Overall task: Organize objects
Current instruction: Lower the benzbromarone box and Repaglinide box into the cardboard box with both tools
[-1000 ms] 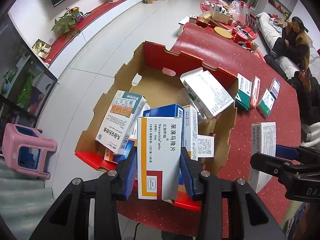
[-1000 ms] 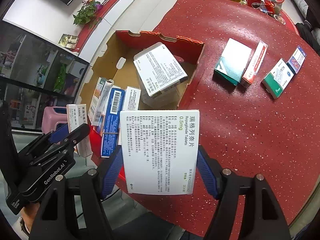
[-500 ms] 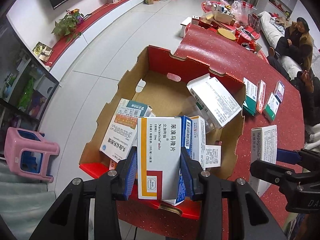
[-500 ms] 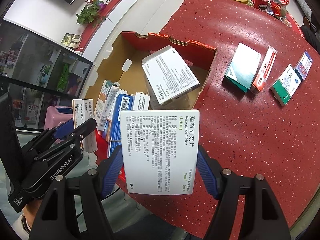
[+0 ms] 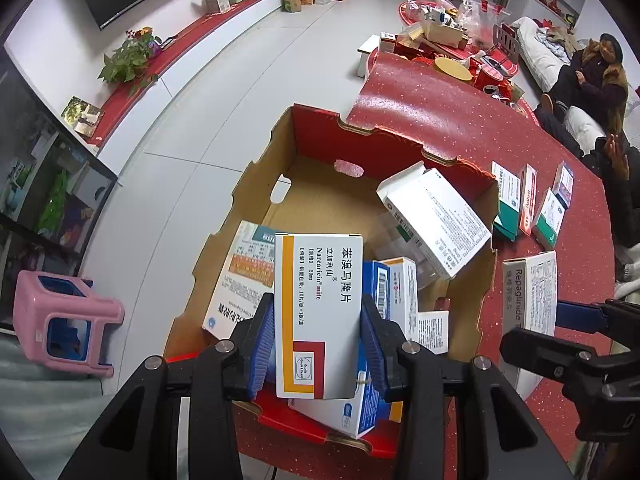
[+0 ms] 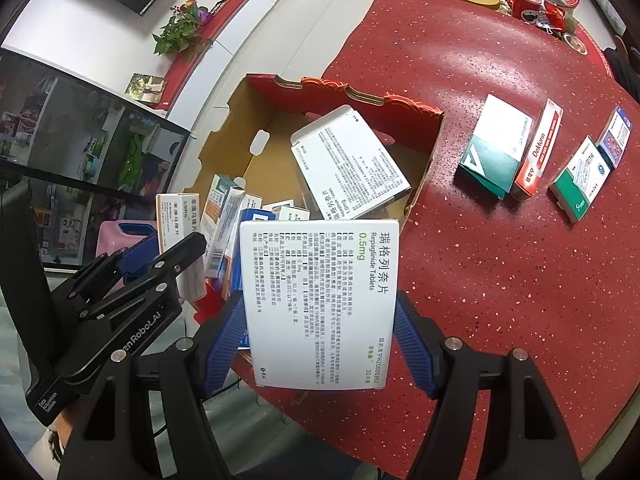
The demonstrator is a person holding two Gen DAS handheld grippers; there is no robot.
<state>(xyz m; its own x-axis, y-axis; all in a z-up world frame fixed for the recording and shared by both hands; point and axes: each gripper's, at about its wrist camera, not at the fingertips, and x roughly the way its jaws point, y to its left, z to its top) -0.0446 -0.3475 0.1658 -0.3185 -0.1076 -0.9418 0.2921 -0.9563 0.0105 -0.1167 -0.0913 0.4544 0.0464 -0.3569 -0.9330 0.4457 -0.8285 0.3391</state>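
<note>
My left gripper is shut on a white medicine box with an orange stripe and red corner, held over the near end of an open cardboard box with red rims. Several medicine boxes lie inside it, among them a large white one leaning on the right wall. My right gripper is shut on a white Repaglinide tablet box, held above the red table's near edge, right of the cardboard box. The left gripper with its box shows at left in the right wrist view.
Several medicine boxes lie on the red speckled table: a green-white one, a red-white one, another green-white one. A pink stool stands on the floor left. Clutter sits at the table's far end. Two people sit at right.
The left gripper with its orange-striped box has shifted forward over the cardboard box, whose far wall now looks nearer. The right gripper keeps its hold on the Repaglinide box almost in place.
</note>
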